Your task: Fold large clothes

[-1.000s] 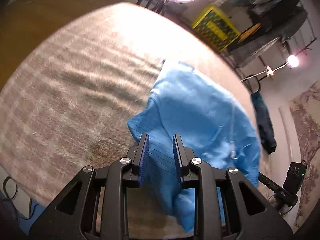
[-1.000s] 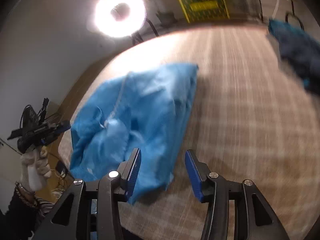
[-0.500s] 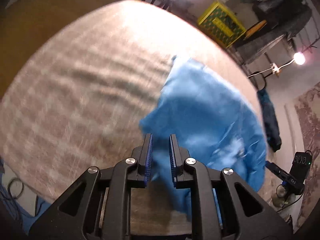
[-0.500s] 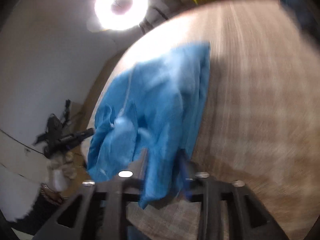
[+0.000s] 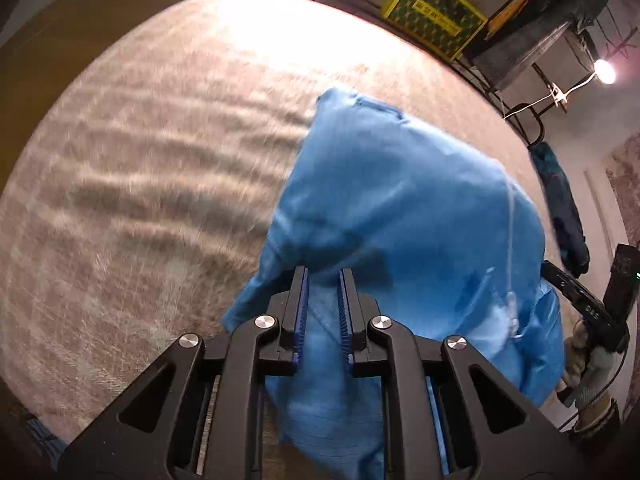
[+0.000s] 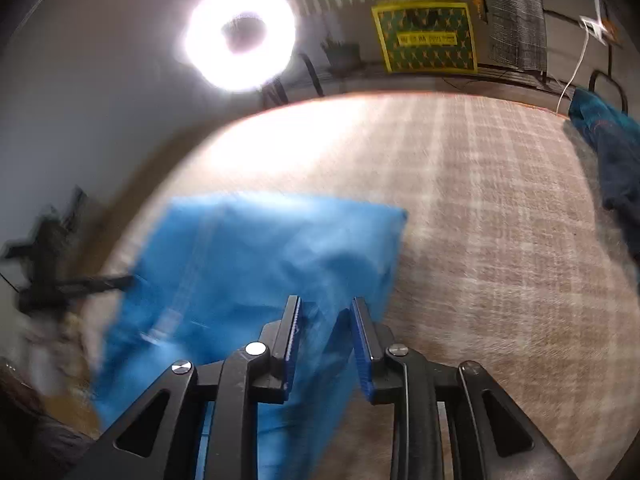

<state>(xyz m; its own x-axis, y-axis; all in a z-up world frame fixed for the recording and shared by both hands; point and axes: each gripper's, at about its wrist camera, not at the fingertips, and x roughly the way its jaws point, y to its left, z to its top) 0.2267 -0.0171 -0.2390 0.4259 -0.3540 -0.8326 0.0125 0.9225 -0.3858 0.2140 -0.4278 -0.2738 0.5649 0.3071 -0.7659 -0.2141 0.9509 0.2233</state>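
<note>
Both grippers' jaws straddle blue garment (image 5: 400,216) edges; right ones closing.

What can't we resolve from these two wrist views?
- Left wrist: near end of the blue garment sits behind the left gripper body and is cut by the bottom edge.
- Right wrist: motion blur; the right gripper is closing, pad contact unclear.
- Right wrist: dark garment cut by the right edge.

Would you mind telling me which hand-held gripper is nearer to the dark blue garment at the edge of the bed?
Right. The right hand-held gripper, closing on the light blue garment, is on the dark blue garment's side; the left hand-held gripper grips the far end.
</note>
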